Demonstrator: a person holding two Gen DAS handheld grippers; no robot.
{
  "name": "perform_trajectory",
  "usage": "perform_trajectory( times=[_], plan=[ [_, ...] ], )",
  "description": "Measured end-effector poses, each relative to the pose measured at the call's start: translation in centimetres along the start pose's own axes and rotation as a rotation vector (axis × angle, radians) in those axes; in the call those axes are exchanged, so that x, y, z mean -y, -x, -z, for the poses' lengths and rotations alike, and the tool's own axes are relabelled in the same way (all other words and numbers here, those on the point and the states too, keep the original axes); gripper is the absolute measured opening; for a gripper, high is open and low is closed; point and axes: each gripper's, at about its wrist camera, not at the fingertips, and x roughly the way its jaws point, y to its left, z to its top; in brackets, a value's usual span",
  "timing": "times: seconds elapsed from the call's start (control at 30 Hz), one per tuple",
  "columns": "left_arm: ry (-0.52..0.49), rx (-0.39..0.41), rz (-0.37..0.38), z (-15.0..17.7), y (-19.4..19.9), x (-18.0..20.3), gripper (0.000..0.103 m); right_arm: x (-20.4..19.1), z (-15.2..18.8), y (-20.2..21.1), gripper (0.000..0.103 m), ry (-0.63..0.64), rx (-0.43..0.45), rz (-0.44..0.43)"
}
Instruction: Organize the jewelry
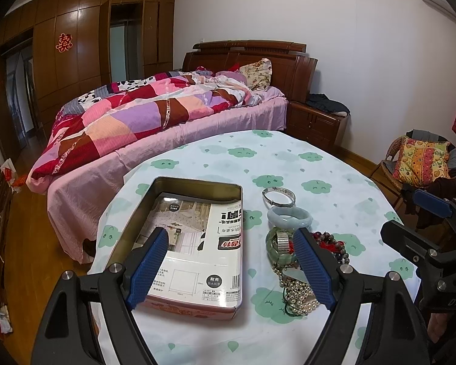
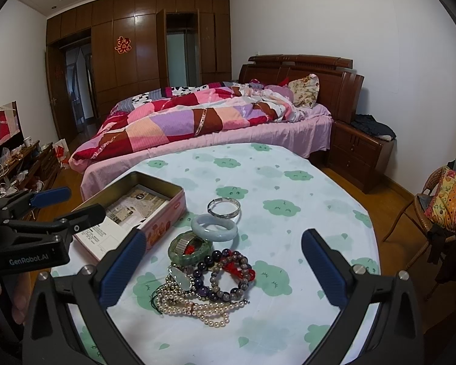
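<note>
A: Round table [image 2: 304, 182] under a cloud-print cloth, filling the lower half of both views. Left of centre, an open rectangular tin [image 1: 194, 200], long axis running from the lower edge up toward the bed, lined with a printed packet.

B: And right of the tin?

A: A column of jewelry, upper to lower: silver bangle [image 2: 224, 207], pale jade bangle [image 2: 215, 228], green bangle with a watch band inside [image 2: 190, 248], dark bead bracelets [image 2: 228, 273], pearl strand [image 2: 197, 305] lowest.

B: Tools?

A: Left gripper [image 1: 231, 269] spread wide, grasping nothing, one finger over the tin, the other over the bead heap. Right gripper [image 2: 225, 272] likewise spread and unladen, straddling the heap dead centre in its own view.

B: Nearer hand, then?

A: Probably the right: heap directly ahead between its fingers, tin off to lower left. Likely pick, then carry leftward into the tin.
</note>
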Motion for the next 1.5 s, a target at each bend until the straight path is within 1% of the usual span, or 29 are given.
perform_trajectory(
  times=[0.97, 1.1, 1.2, 1.3, 1.33, 1.37, 1.4, 1.43, 1.47, 1.5],
  plan=[
    [0.009, -0.011, -0.002, 0.4, -0.4, -0.4, 0.084, -0.2, 0.2, -0.4, 0.103, 0.002, -0.008, -0.002],
    [0.009, -0.031, -0.004, 1.0, -1.1, -0.6, 0.084, -0.4, 1.9, -1.0, 0.103, -0.005, -0.017, -0.007],
    [0.01, -0.062, 0.011, 1.9, -2.3, -0.5, 0.084, 0.2, 3.3, -2.1, 0.103, -0.011, -0.053, 0.007],
    [0.003, -0.089, 0.027, 2.3, -3.3, -0.1, 0.084, 1.2, 4.7, -3.3, 0.096, -0.028, -0.106, 0.016],
    [-0.001, -0.097, 0.033, 2.4, -3.4, 0.1, 0.083, 1.7, 4.7, -3.4, 0.093, -0.032, -0.121, 0.017],
    [-0.004, -0.102, 0.042, 2.7, -3.6, 0.3, 0.077, 1.9, 5.1, -3.7, 0.09, -0.036, -0.14, 0.016],
    [-0.006, -0.109, 0.05, 2.7, -3.8, 0.5, 0.074, 2.2, 5.6, -4.0, 0.09, -0.043, -0.158, 0.014],
    [-0.013, -0.117, 0.061, 2.8, -3.9, 0.8, 0.067, 2.5, 6.0, -4.1, 0.089, -0.051, -0.177, 0.012],
    [-0.019, -0.127, 0.069, 2.9, -4.1, 1.1, 0.064, 2.8, 6.1, -4.2, 0.087, -0.059, -0.191, 0.009],
    [-0.024, -0.133, 0.076, 3.1, -4.3, 1.3, 0.063, 3.1, 6.2, -4.4, 0.086, -0.065, -0.201, 0.003]
  ],
)
